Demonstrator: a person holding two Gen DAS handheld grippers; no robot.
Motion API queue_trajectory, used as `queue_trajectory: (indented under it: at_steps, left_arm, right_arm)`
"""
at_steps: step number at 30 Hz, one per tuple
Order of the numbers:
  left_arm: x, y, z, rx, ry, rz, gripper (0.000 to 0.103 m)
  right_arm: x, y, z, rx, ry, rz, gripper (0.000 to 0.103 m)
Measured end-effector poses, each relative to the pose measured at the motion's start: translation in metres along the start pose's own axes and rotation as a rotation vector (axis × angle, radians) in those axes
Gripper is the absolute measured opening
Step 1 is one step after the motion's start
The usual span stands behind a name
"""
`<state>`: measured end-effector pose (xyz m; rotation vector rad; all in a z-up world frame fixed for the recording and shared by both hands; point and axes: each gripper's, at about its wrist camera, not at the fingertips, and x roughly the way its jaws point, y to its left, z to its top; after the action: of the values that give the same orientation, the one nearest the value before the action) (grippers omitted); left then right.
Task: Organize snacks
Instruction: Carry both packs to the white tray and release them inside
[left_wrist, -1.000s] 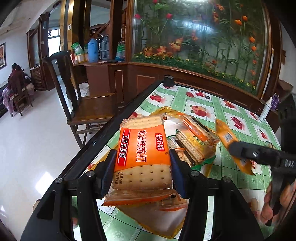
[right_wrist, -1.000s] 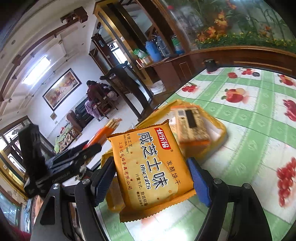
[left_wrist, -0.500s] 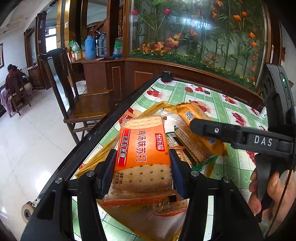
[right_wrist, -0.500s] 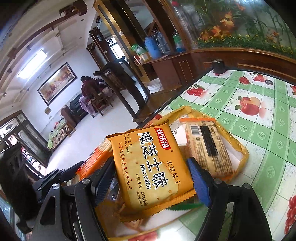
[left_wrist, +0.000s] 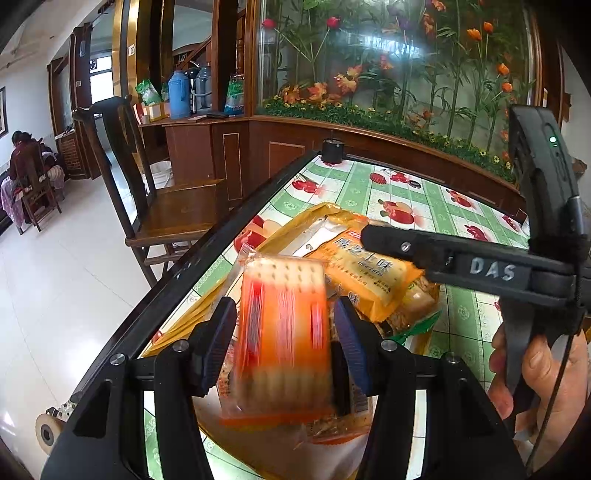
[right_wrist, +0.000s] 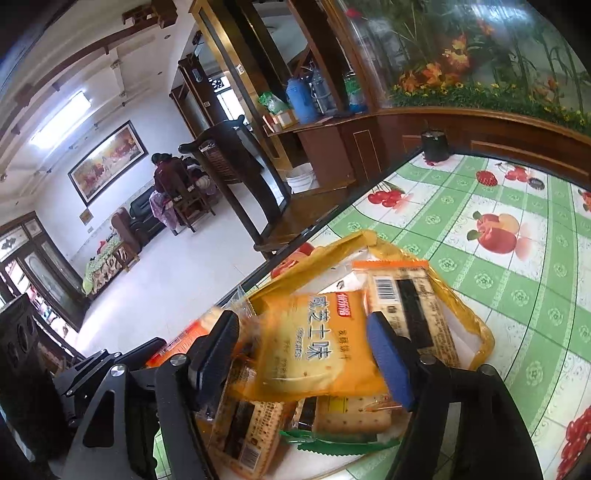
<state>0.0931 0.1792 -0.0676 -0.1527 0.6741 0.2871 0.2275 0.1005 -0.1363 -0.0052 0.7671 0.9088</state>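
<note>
Dropping packets into the yellow bag (right_wrist: 476, 325) looks nearly finished: left gripper (left_wrist: 284, 343) and right gripper (right_wrist: 303, 354) stand open, orange cracker pack (left_wrist: 284, 332) and yellow biscuit pack (right_wrist: 314, 350) falling loose onto the pile.

left tongs (left_wrist: 284, 343) parted, right tongs (right_wrist: 306, 354) parted

The right gripper (left_wrist: 373, 240) carries a label with the hand-written letters "DAS" along its arm. The yellow cracker packet (right_wrist: 317, 350) bears large Chinese characters, a small red brand badge and the word "Biscuits" in small print. A barcode, digits unreadable, stands on the brown-backed packet (right_wrist: 406, 299). The orange packet (left_wrist: 282, 332) is too blurred to read.
</note>
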Motion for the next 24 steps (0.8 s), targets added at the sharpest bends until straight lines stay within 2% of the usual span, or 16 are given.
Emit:
queue_trajectory:
  at_steps: [4, 12, 14, 16, 24]
  left_arm:
    - [0.001, -0.001, 0.002, 0.003, -0.003, 0.008, 0.054]
    - [0.000, -0.004, 0.003, 0.004, -0.014, 0.030, 0.054]
    - [0.000, -0.006, 0.003, 0.009, -0.011, 0.052, 0.059]
    - [0.000, -0.009, 0.003, 0.018, -0.012, 0.086, 0.082]
    - [-0.005, -0.022, 0.002, 0.043, -0.009, 0.116, 0.083]
  right_arm:
    - [0.000, -0.001, -0.001, 0.004, 0.000, 0.007, 0.070]
    - [-0.030, -0.015, -0.004, 0.042, -0.051, 0.002, 0.070]
    - [-0.037, -0.019, -0.007, 0.051, -0.059, 0.001, 0.070]
    - [-0.046, -0.025, -0.011, 0.062, -0.066, -0.005, 0.070]
    - [-0.088, -0.052, -0.032, 0.131, -0.110, -0.033, 0.070]
